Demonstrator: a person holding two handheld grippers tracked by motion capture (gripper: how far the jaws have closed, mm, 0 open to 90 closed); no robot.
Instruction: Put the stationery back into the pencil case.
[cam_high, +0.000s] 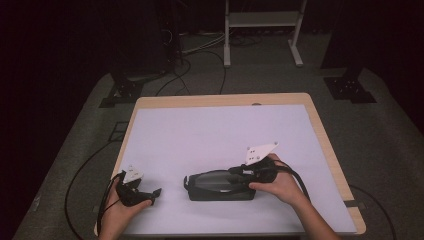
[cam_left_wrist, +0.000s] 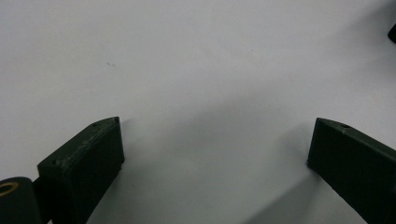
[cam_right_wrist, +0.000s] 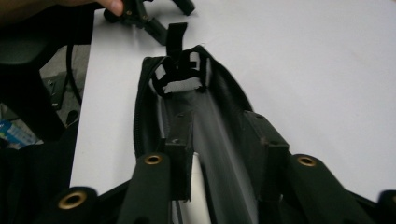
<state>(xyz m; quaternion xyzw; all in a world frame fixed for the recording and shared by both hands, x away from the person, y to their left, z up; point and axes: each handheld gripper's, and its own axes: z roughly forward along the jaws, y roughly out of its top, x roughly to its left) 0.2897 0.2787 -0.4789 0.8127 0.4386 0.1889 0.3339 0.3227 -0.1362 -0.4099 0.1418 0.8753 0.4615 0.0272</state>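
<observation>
I see a black zip case (cam_high: 220, 185) lying on its side on the white surface (cam_high: 220, 130), near the front edge and a little right of the middle. My right tongs (cam_right_wrist: 219, 140) reach into its open mouth, both jaws down inside the case with a gap between them; I cannot tell whether they pinch anything in there. My left tongs (cam_left_wrist: 215, 149) rest low over bare white surface, well apart from the case, jaws spread wide and released, with nothing between them.
</observation>
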